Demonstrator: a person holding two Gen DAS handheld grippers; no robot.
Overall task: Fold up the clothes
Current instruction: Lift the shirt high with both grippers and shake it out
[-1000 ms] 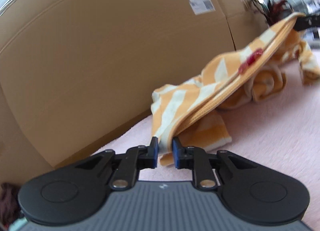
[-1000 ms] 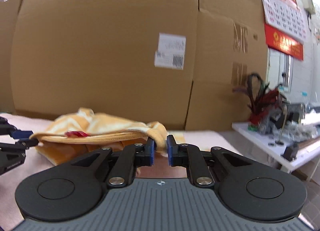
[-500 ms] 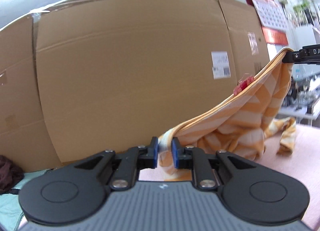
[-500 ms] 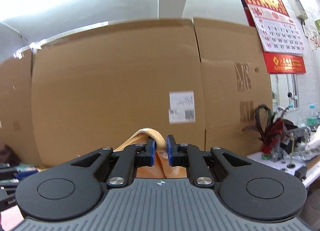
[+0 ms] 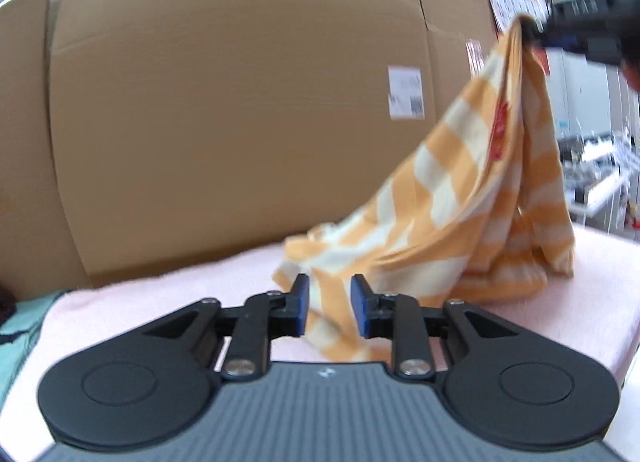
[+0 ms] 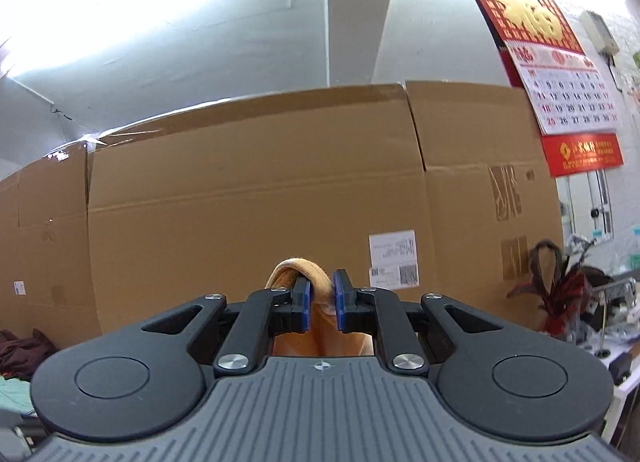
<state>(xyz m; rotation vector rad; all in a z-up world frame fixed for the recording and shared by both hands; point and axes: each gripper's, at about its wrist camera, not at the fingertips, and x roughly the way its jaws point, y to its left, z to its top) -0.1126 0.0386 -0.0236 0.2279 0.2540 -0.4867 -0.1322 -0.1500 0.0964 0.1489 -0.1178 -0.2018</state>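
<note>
1. A wall of tall cardboard boxes (image 5: 240,122) stands at the back of the work surface and fills most of both wrist views; a white shipping label (image 6: 394,259) sits low on one panel.
2. A pale pink cloth (image 5: 600,282) covers the table in front of the boxes.
3. The orange-and-cream striped garment (image 5: 460,198) hangs as a steep drape. Its long axis runs from a bunched top corner high at the right of the left wrist view, down and leftward to a loose end lying on the pink cloth. A small red patch shows on the upper part, too blurred to read.
4. A red wall calendar (image 6: 560,74) hangs on the white wall to the right of the boxes.
5. The right gripper (image 6: 321,300) has its blue pads pressed onto a rolled orange hem of the garment, holding that corner up in the air.
6. The left gripper (image 5: 330,306) is low over the table with its jaws parted. The garment's lower end lies in the gap between them, and the pads do not pinch it.
</note>
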